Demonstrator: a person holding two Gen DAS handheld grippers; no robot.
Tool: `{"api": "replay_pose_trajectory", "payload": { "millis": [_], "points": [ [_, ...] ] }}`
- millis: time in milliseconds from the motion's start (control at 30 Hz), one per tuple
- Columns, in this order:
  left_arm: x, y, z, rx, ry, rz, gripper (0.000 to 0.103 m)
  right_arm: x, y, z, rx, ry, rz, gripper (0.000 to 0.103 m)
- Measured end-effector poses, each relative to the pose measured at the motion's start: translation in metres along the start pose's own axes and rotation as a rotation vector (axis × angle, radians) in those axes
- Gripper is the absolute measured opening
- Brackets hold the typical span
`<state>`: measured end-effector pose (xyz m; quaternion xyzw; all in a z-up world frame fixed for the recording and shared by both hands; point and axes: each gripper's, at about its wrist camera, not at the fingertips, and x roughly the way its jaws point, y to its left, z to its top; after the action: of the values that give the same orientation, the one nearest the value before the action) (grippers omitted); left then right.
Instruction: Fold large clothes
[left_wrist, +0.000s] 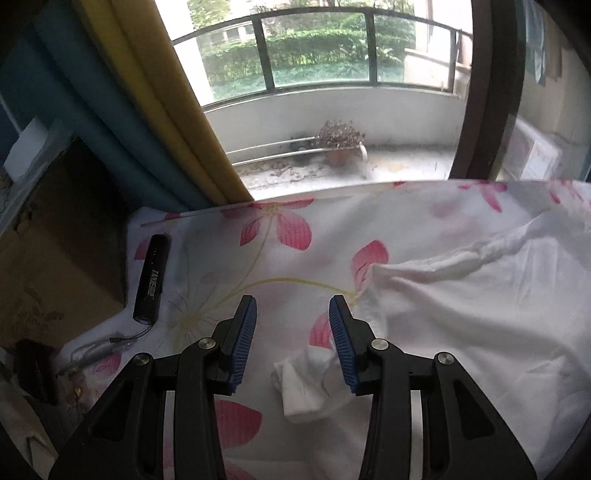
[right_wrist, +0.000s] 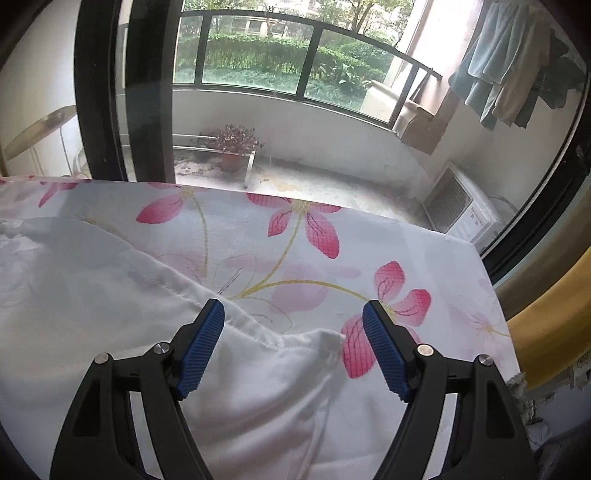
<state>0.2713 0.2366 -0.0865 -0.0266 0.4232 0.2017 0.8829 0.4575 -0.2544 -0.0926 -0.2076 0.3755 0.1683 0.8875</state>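
1. A white garment (left_wrist: 461, 295) is spread on the flower-print table (left_wrist: 280, 258).
2. The left gripper (left_wrist: 292, 347) jaws are held apart, seemingly brushing a corner.
3. The right gripper (right_wrist: 293, 345) jaws are parted above its hem.

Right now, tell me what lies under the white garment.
The white garment lies on a floral sheet printed with pink flowers, which shows around its edges. Whatever is beneath the sheet, or hidden under the garment's middle, cannot be seen.
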Motion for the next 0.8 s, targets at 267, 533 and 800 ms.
{"api": "replay_pose_trajectory", "payload": {
  "millis": [267,533,800],
  "points": [
    [-0.036,-0.004,-0.021,-0.067,-0.036,-0.052,0.043,-0.042,-0.004,-0.017,0.029,-0.035,0.006,0.077],
    [-0.064,0.0,-0.076,-0.123,-0.01,-0.109,0.043,-0.075,-0.013,-0.055,0.059,-0.037,0.008,0.077],
    [-0.07,-0.008,-0.122,-0.136,0.033,-0.14,0.049,-0.093,-0.017,-0.099,0.124,-0.015,0.049,0.077]
  ]
}}
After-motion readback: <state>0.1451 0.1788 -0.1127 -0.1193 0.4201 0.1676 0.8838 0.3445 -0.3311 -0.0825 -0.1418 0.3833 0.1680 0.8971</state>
